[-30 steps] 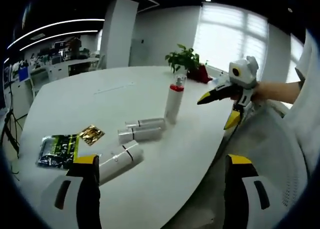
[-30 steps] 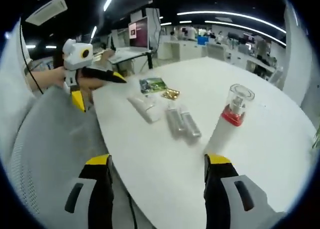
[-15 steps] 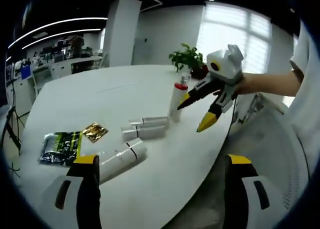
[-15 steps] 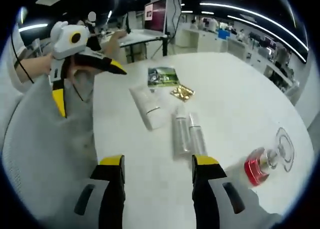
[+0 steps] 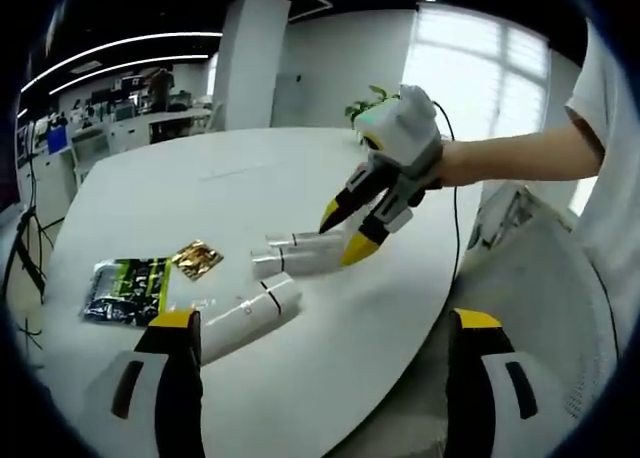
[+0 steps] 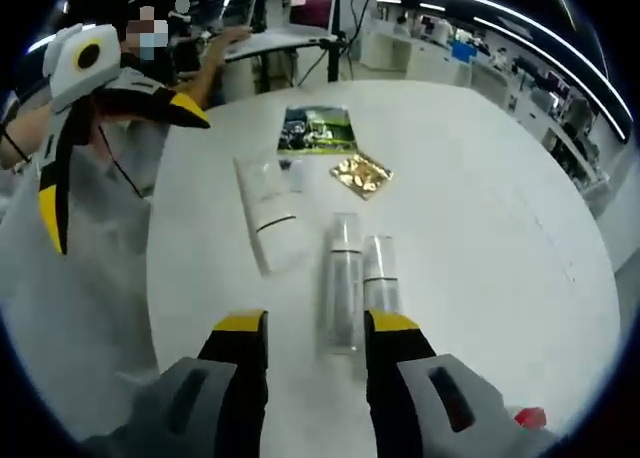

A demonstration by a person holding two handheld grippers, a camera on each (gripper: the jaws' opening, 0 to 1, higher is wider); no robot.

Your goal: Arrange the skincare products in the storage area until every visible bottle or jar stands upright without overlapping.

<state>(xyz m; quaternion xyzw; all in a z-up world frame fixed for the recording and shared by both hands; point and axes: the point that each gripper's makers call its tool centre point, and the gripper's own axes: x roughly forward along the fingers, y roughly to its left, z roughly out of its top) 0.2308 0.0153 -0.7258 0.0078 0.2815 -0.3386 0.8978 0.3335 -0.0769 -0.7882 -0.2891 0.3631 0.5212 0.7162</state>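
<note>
Two clear bottles [image 6: 357, 283] lie side by side on the white surface [image 6: 470, 228], both flat on their sides, and the right gripper [image 6: 305, 328] is right down over them, its yellow-tipped fingers [image 6: 240, 325] spread with the near end of the left-hand bottle sitting between the tips. Whether either finger touches the glass, I cannot tell. In the left gripper view that same gripper [image 5: 347, 230] reaches in from the right on a bare forearm [image 5: 510, 158], tips angled down at the pair of bottles [image 5: 295, 255].

Just beside the clear bottles lies a white tube [image 6: 268, 213], also flat, with a dark band near one end; in the left gripper view it [image 5: 245, 316] sits nearer the camera than the pair. Beyond the tube from the right gripper's side come a gold foil sachet [image 6: 362, 173] and a green printed packet [image 6: 318, 130], both lying flat, the sachet close to the bottles' far ends. A red cap [image 6: 530, 416] peeks in low at the edge, well apart from the bottles.

The left gripper [image 5: 320, 328] hangs at the near rim of the surface [image 5: 150, 198], fingers [image 5: 172, 323] spread wide and holding nothing, the tube just beyond its left tip. From the right gripper view it [image 6: 110, 143] hovers off the surface edge, beside the tube's side, jaws apart. A green plant [image 5: 365, 106] stands past the bottles, partly hidden behind the right gripper.
</note>
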